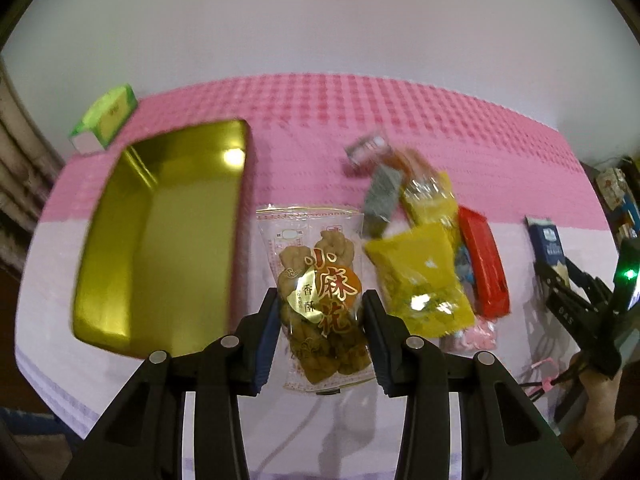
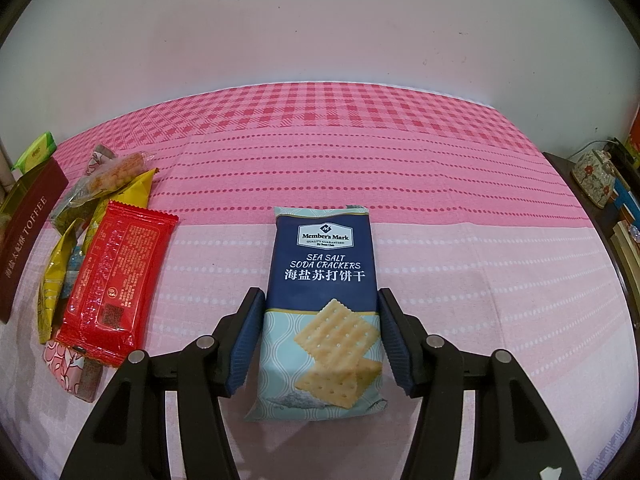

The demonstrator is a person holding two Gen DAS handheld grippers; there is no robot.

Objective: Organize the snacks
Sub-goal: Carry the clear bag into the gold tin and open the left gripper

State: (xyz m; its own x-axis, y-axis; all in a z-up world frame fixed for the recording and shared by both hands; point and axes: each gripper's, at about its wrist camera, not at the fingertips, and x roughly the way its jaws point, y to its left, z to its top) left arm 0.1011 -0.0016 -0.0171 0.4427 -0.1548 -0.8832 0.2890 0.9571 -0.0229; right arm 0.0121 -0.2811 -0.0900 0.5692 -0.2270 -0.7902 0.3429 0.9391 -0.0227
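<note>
Two grippers, one snack each. Left gripper [image 1: 320, 332]: black arms, ribbed blue pads [image 1: 267, 336] pressed to both sides of one clear twist-snack packet [image 1: 320, 300] — transparent film, red-and-gold lettering, brown braided dough pieces inside; it looks clear of the cloth, a shadow lying below it. Right gripper [image 2: 320, 336]: same build, jaws set at the two long edges of one cracker pack [image 2: 322, 304], a flat oblong pouch, navy above, pale teal below, printed with square crackers; the pack lies on the tablecloth [image 2: 460, 272], and whether the pads actually press it cannot be told.

One tablecloth, woven: pale pink with dotted rows near, deeper pink further off, checked at the far edge.

One gold tin [image 1: 160, 240], rectangular, glossy metal, open and lying left of the held twist packet. The right wrist view alone shows its maroon outer side lettered TOFFEE; the left wrist view alone shows its bright interior.

One loose pile of snacks between tin and cracker pack: one red foil packet [image 2: 116, 280] with crimped ends, two yellow pouches [image 1: 420, 288], one pink floral wrapper [image 2: 66, 364], one clear bag of orange pieces — others blurred, uncounted.

One green box [image 1: 106, 116] at the far left corner.
</note>
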